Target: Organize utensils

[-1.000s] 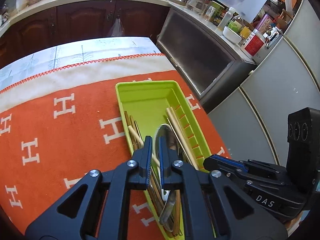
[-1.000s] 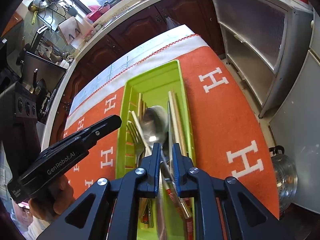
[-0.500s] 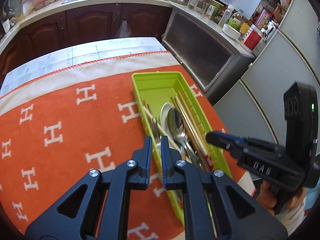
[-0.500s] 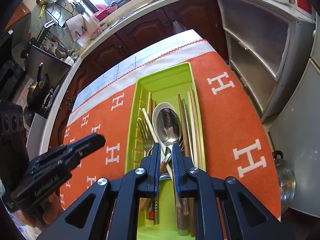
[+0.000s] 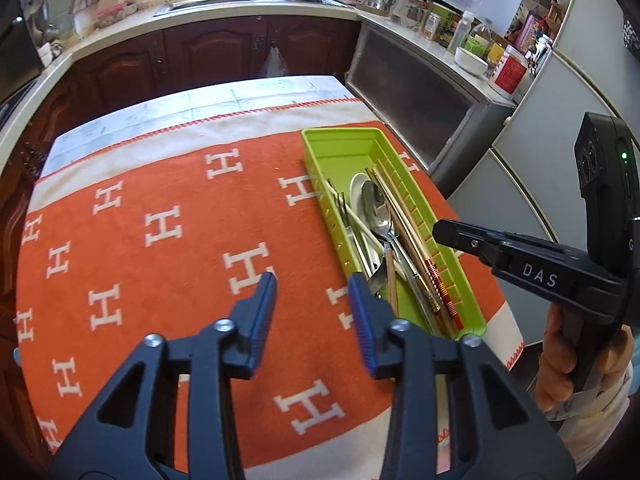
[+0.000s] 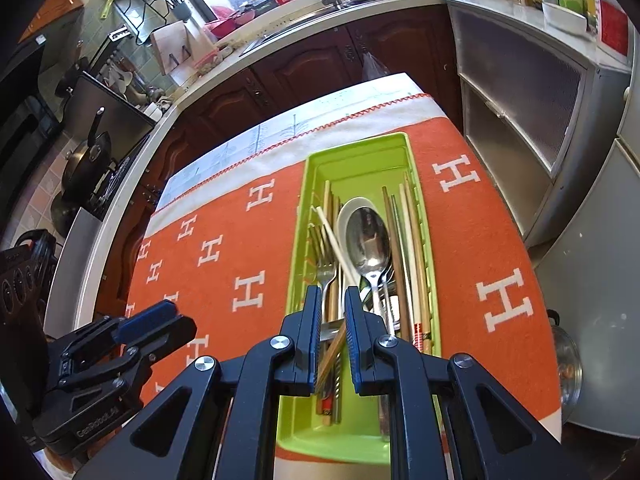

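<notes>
A lime green utensil tray (image 5: 344,148) (image 6: 360,148) lies on the orange cloth at the table's right side. It holds a metal spoon (image 6: 368,240) (image 5: 374,208), a white spoon (image 6: 348,210), forks (image 6: 324,268), and several chopsticks (image 6: 412,248) (image 5: 404,224). My left gripper (image 5: 312,286) is open and empty above the cloth, just left of the tray. My right gripper (image 6: 333,300) hovers over the tray's near end with its jaws a narrow gap apart and nothing between them. It also shows from the side in the left wrist view (image 5: 452,232).
The orange cloth with white H marks (image 5: 160,240) covers the table. Dark wooden cabinets (image 5: 200,52) and a worktop with a sink stand behind. Grey cabinets (image 5: 420,92) stand close to the table's right edge. A metal pot lid (image 6: 566,364) lies on the floor at the right.
Both grippers have drawn back and up from the tray. My left gripper has moved left off the tray and opened wide. My right gripper's jaws have parted slightly.
</notes>
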`<state>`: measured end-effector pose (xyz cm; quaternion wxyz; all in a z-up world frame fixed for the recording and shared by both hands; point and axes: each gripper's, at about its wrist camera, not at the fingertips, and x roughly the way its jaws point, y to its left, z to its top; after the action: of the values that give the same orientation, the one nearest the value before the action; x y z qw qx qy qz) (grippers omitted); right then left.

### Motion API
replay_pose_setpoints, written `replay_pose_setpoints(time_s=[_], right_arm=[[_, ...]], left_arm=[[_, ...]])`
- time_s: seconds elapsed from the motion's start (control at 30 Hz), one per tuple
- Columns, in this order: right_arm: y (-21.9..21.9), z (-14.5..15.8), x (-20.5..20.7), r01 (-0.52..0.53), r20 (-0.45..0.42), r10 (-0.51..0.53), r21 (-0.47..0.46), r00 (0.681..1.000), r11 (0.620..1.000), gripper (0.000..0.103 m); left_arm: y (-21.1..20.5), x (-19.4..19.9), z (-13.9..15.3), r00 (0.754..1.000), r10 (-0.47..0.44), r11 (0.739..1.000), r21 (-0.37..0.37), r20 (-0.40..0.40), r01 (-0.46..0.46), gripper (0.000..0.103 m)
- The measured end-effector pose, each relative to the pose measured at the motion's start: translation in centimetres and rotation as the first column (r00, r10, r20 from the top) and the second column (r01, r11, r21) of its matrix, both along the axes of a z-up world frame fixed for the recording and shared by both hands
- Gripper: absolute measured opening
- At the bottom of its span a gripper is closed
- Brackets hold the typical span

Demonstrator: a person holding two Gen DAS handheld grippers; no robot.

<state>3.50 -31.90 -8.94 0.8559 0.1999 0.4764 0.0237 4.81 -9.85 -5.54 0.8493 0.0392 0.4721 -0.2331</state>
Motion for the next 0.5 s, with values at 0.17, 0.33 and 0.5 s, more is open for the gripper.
replay_pose_setpoints(time_s=[0.17,0.33,0.5], right_arm=[[0.9,0.9,-1.2,-0.007,0.005,0.007,-0.024,1.000,1.000,0.012],[1.9,2.4,-2.6,-0.012,0.020,0.014,-0.058,1.000,0.998,0.014],[3.2,4.4,-4.4,0.003,0.051,0.002,-0.095,0.999,0.996,0.024]], left_arm=[[1.6,-1.3,1.2,0.999,0.032,0.999,0.012,0.021,-0.032,0.044],[3.6,-2.7,2.7,0.994,0.079,0.996,0.023,0.070,-0.081,0.056],[5.3,-3.8,4.4,0.983,0.130,0.990,0.045,0.126,-0.137,0.061]])
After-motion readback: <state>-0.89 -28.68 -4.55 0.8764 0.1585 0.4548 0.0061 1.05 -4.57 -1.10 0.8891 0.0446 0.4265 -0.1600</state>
